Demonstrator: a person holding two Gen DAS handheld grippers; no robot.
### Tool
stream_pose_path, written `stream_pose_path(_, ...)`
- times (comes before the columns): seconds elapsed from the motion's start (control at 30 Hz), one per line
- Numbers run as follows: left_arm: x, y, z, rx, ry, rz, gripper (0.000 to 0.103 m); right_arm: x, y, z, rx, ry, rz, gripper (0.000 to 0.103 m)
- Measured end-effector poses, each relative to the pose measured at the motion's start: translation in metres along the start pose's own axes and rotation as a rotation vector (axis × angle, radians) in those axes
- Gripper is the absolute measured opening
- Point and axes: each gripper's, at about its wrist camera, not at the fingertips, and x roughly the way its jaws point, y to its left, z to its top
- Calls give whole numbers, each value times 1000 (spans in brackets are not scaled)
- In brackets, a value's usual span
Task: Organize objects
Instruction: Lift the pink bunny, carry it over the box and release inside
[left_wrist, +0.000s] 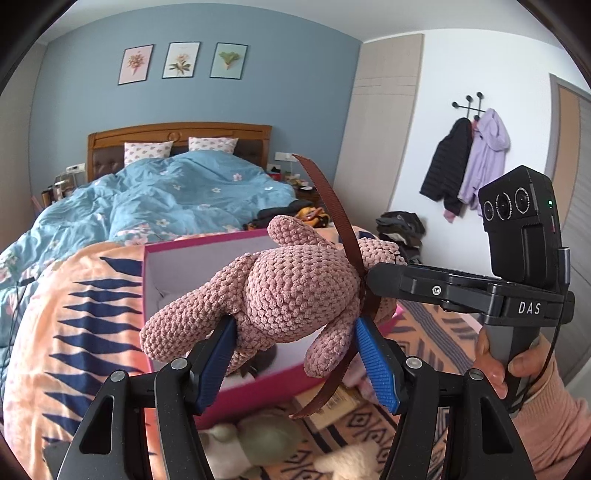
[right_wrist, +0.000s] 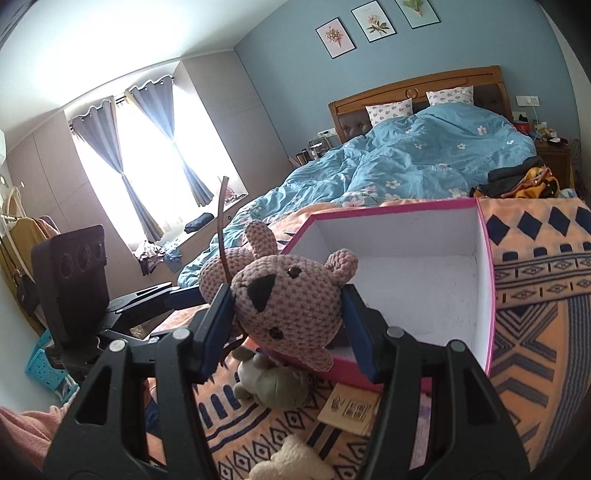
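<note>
Pink crocheted bear toy (left_wrist: 291, 288) with brown ribbon (left_wrist: 332, 206), clamped at the body between blue pads of left gripper (left_wrist: 295, 354), at the head between pads of right gripper (right_wrist: 288, 325). Held above orange patterned blanket (right_wrist: 535, 295). Just beyond both grippers, open pink-rimmed white box (right_wrist: 406, 266). Below, green plush (right_wrist: 277, 384) and cream plush (right_wrist: 288, 461).

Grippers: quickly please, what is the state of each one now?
Left gripper: shut on the body of the pink crocheted bear toy.
Right gripper: shut on the same toy's head.
</note>
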Motion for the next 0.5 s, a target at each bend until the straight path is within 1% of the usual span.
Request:
stream_pose_path(0.17, 16, 14, 7, -15, 22, 32, 67, 21, -9, 13, 4, 29, -2, 60)
stream_pose_path(0.4, 40, 38, 11, -58, 59, 65, 67, 51, -22, 19, 33, 78, -9, 60)
stream_pose_path(0.5, 50, 45, 10, -62, 80, 81, 67, 66, -28, 21, 45, 106, -21, 60)
